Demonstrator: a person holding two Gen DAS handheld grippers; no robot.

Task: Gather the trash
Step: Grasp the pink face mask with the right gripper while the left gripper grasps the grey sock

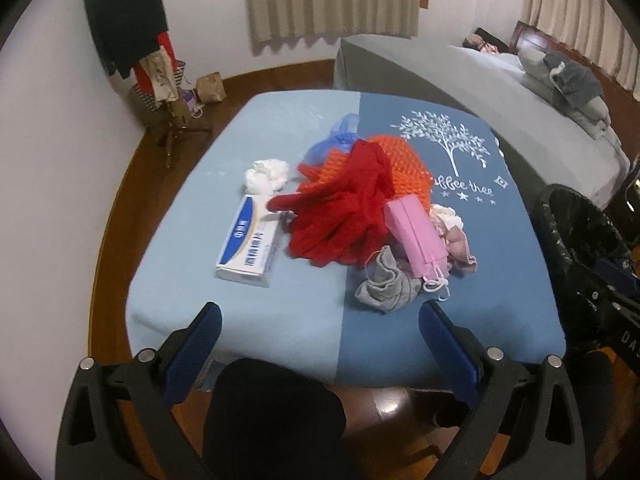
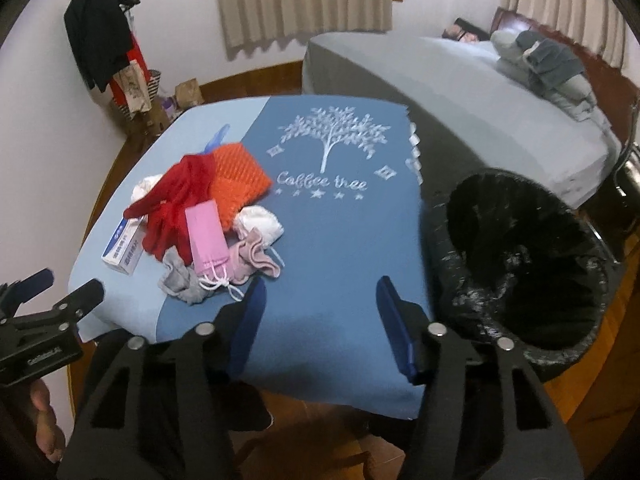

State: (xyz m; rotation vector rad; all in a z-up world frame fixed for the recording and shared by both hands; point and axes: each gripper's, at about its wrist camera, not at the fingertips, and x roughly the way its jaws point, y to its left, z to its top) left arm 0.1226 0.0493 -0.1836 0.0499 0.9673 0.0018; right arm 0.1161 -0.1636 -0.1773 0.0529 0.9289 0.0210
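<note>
A desk point(image 1: 500, 280) covered with a two-tone blue cloth carries a heap of odds and ends near its middle. On top lie red gloves point(image 1: 340, 216) over an orange mesh sponge point(image 1: 400, 160), with a crumpled blue plastic bag point(image 1: 336, 136) behind them. A folded pink face mask point(image 1: 416, 236) leans against the gloves on the right, its white ear loops trailing toward the near edge, and a grey sock point(image 1: 384, 284) sits just beside it. Pink and white cloth pieces point(image 1: 456, 240) are bunched behind the mask. To the left of the heap a blue-and-white box point(image 1: 250, 244) lies flat, and a wad of white tissue point(image 1: 266, 174) sits just beyond it. A bin lined with a black bag point(image 2: 528, 264) stands at the desk's right side, its mouth facing up. The left hand-held gripper point(image 1: 320, 332) hangs over the near edge of the desk with its blue pads spread wide and nothing between them. The right hand-held gripper point(image 2: 320, 308) hovers over the bare dark-blue half of the cloth, near the bin; its pads stand apart at a moderate gap and hold nothing. A grey bed point(image 2: 460, 80) fills the room behind the desk.
</note>
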